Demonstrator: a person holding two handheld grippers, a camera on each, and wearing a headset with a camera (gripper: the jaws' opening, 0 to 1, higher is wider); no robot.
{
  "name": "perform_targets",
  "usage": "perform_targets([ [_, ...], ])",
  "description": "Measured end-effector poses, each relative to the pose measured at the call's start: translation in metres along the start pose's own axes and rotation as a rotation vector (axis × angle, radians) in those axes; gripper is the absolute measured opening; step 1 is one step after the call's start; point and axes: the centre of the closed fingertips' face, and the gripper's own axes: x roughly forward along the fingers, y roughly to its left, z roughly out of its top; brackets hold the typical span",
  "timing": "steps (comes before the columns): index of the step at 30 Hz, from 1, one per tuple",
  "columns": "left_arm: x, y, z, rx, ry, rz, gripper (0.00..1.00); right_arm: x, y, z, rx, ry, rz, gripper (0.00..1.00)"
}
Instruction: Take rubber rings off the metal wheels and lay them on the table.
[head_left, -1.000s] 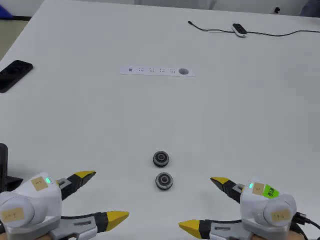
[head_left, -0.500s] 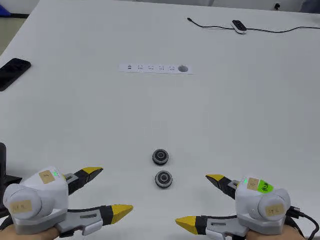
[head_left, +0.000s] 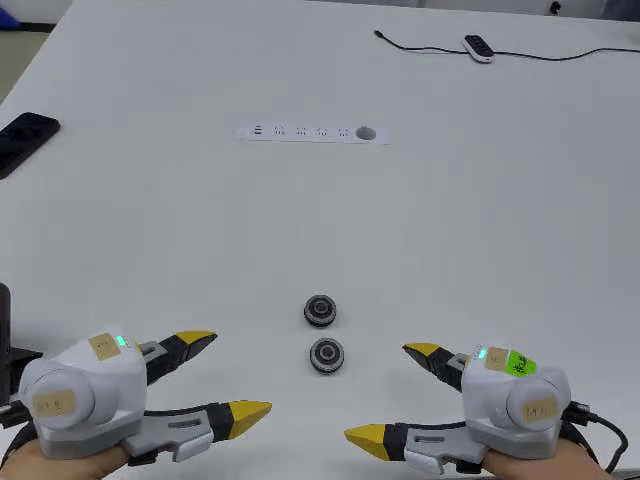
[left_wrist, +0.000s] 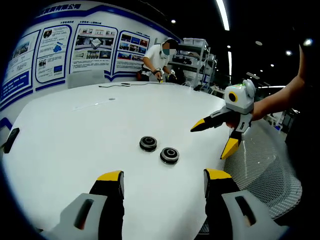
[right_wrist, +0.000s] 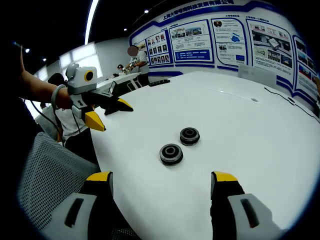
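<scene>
No text fully legible anywhere.
- On left gripper (head_left: 233, 373): two tan stickers (head_left: 103, 346) on white housing, faint handwriting, unreadable.
- On right gripper (head_left: 380, 392): two more tan stickers, plus green sticker (head_left: 520, 363) with dark marks, unreadable.
- On white strip (head_left: 311, 133) lying on table (head_left: 480, 200): row of small dark marks, too small to read.
- On wall boards (left_wrist: 75, 45): headline characters along top, panels of fine print below, all blurred. Boards in right gripper view equally illegible.

Near wheel (head_left: 327, 355), far wheel (head_left: 320, 311) just beside it, both dark, round, apparently rubber-rimmed, flat on white table (head_left: 480, 220)
</scene>
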Motion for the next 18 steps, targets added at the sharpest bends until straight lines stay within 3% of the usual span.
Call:
perform_targets([
  [18,0.013,-0.006,0.004,0.040,0.024,-0.037,0.60,0.004,0.001,0.002,0.009,0.005,0.012,0.77],
])
